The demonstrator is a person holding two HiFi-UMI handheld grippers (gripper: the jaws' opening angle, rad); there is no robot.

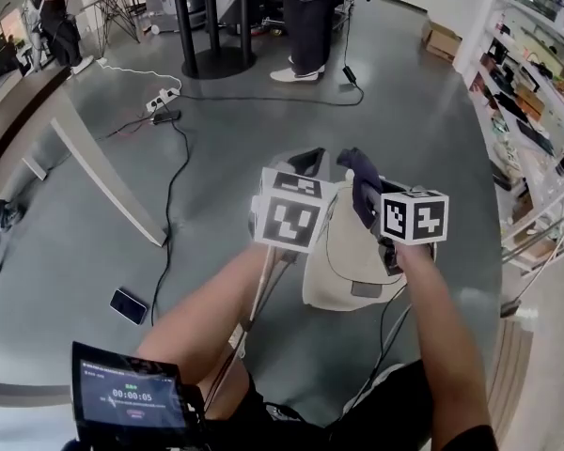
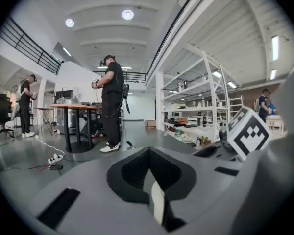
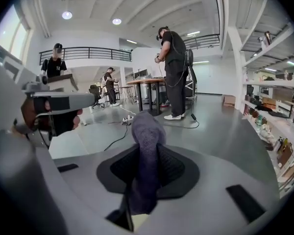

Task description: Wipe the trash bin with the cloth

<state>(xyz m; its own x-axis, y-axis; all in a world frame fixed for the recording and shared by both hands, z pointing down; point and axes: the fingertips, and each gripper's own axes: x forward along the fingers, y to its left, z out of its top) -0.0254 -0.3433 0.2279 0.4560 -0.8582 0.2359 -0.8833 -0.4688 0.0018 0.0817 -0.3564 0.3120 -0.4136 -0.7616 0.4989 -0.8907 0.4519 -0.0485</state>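
Note:
A cream trash bin (image 1: 343, 266) with a closed lid stands on the grey floor just below both grippers in the head view. My right gripper (image 1: 359, 178) is shut on a dark purple cloth (image 1: 364, 184), held above the bin's top. In the right gripper view the cloth (image 3: 148, 153) sticks up between the closed jaws of the right gripper (image 3: 147, 148). My left gripper (image 1: 307, 162) hovers beside it on the left, over the bin's far left edge. In the left gripper view its jaws meet, so the left gripper (image 2: 149, 156) is shut, with nothing held between them. The grippers hide part of the bin.
Cables and a power strip (image 1: 163, 101) lie on the floor at the back left. A phone (image 1: 129, 305) lies near my left. A round-based table (image 1: 211, 59) and a standing person (image 1: 305, 26) are ahead. Shelves (image 1: 536, 111) line the right side. A slanted white beam (image 1: 103, 172) crosses the left.

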